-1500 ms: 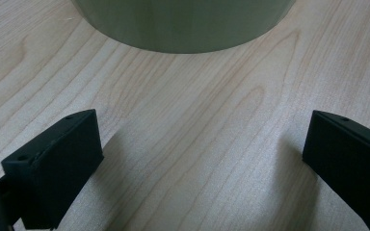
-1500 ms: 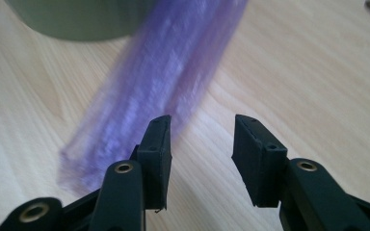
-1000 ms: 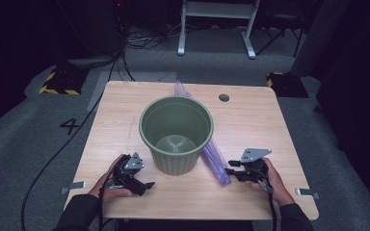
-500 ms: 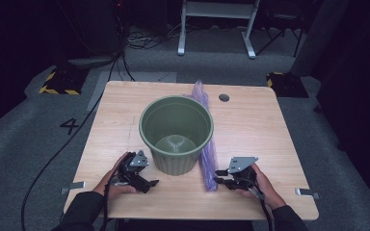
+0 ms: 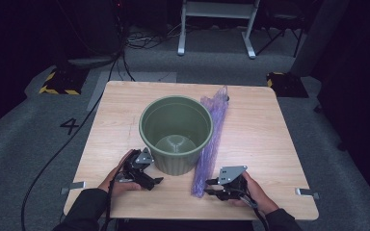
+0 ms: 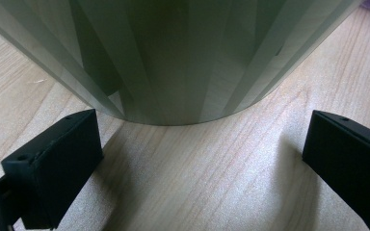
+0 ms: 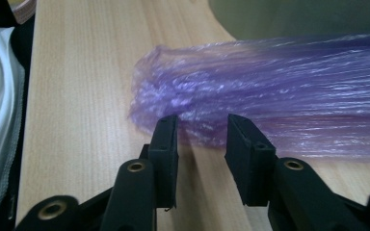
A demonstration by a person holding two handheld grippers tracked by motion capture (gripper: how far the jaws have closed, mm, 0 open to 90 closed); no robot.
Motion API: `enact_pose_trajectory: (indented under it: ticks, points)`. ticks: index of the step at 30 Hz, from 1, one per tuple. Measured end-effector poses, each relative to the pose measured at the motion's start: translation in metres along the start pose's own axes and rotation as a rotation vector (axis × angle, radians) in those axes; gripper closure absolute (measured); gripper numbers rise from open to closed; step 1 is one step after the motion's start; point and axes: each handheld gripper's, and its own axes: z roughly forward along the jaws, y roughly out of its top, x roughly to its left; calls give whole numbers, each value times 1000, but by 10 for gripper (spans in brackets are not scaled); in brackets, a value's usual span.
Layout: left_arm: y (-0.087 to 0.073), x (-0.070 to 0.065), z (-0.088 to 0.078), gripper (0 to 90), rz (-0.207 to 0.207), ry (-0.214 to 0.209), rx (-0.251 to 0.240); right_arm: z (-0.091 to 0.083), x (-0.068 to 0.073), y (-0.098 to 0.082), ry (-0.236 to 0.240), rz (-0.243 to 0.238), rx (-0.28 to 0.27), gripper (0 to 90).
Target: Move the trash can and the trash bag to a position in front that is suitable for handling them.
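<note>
Right gripper [image 7: 197, 130]: low over the table [image 5: 279, 144], jaws at a narrow gap and nothing clamped. They have just been opening a little; the gap between them shows bare wood.
Purple bag [image 7: 279, 96]: thin crinkled plastic, bunched into a long strip, lying flat on the table. Its near end sits right at the right gripper's fingertips [image 7: 166, 130], just ahead of them; whether they touch it I cannot tell.
Bag, high view [image 5: 212, 139]: runs away from the right gripper [image 5: 212, 187] toward the far edge, alongside the bucket.
Left gripper [image 6: 197, 144]: jaws spread wide, holding nothing, resting low on the table.
Green bucket [image 6: 173, 53]: upright, open top, directly ahead of the left gripper [image 5: 151, 179], its base just beyond the jaw tips, not between them.
Bucket, high view [image 5: 176, 134]: between the two grippers, nearer the left one.
</note>
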Motion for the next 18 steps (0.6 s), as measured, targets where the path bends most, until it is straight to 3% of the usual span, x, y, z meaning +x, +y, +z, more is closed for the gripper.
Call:
enact_pose_trajectory:
  ticks: [4, 7, 11, 15, 18]
  points:
    - [-1, 0, -1, 0, 3, -2, 2, -4, 2, 0, 14, -5, -23, 571]
    - [-1, 0, -2, 0, 4, -5, 3, -16, 0, -1, 3, 32, -75, 407]
    - [-1, 0, -2, 0, 4, -5, 3, -31, -7, -2, -82, 83, -114, 258]
    - [-2, 0, -2, 1, 2, -7, 1, -43, -19, 1, -170, 131, -155, 231]
    - [-2, -1, -2, 0, 0, -5, -2, -46, -30, 4, -252, 149, -154, 223]
